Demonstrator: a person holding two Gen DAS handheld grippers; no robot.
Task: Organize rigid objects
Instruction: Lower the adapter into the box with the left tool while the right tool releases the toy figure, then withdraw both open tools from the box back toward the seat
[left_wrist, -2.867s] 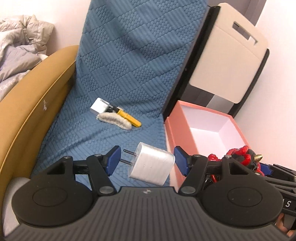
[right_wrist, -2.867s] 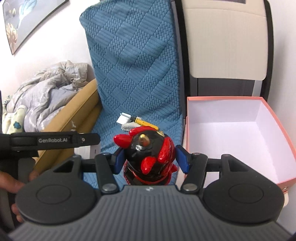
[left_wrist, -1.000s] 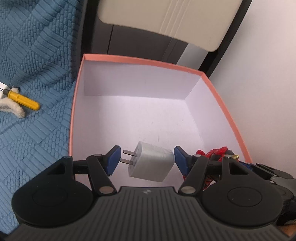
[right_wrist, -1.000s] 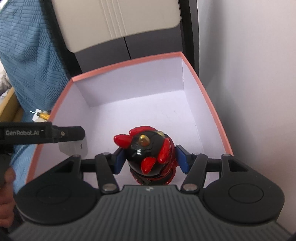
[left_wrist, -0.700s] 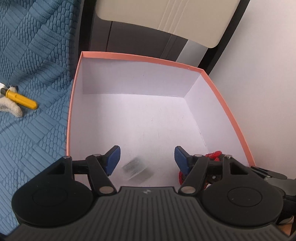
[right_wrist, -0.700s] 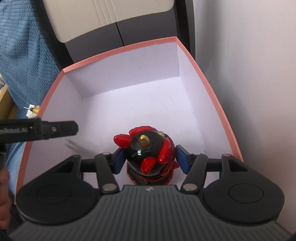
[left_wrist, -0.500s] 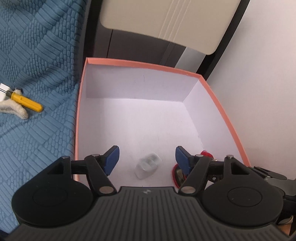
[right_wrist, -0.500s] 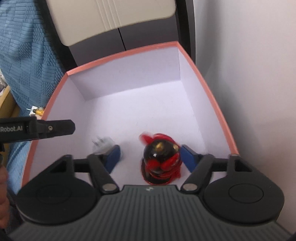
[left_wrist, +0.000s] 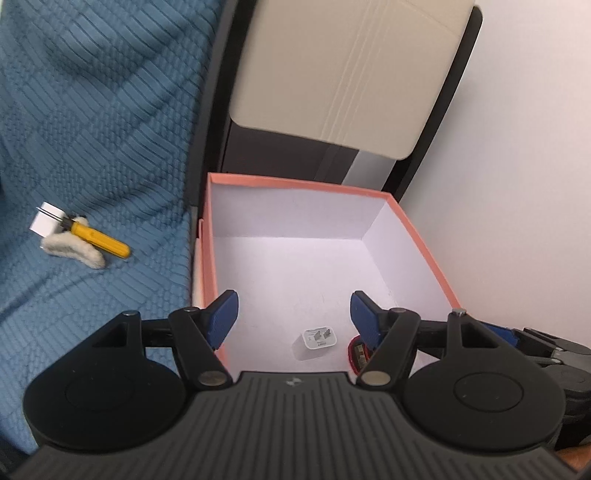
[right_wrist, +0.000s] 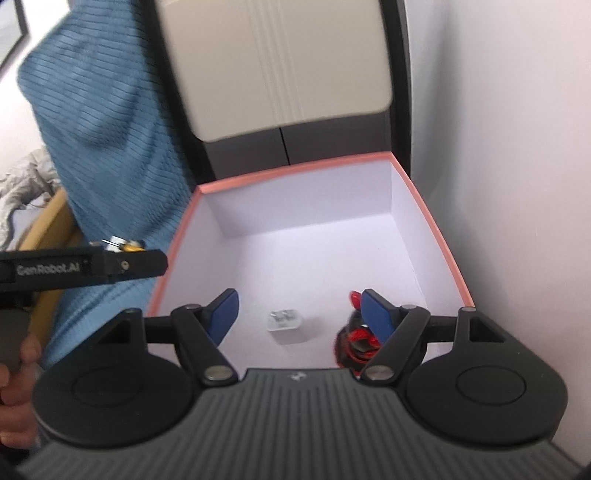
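Note:
My left gripper stands open above the near part of a salmon-pink box with a white inside. A white charger plug lies loose on the box floor, prongs up. Beside it on the right lies a red-and-black toy figure, partly hidden by my right finger. In the right wrist view my right gripper is also open over the same box. The charger lies between and below its fingers, and the toy sits under the right finger.
On the blue quilted blanket left of the box lie a yellow screwdriver, a white cube and a fluffy beige piece. A beige-and-black folded panel stands behind the box. A white wall runs along the right. A hand holds the left gripper.
Both grippers let go: the charger dropped from the left and the toy from the right onto the box floor. Both grippers then rose away from the box.

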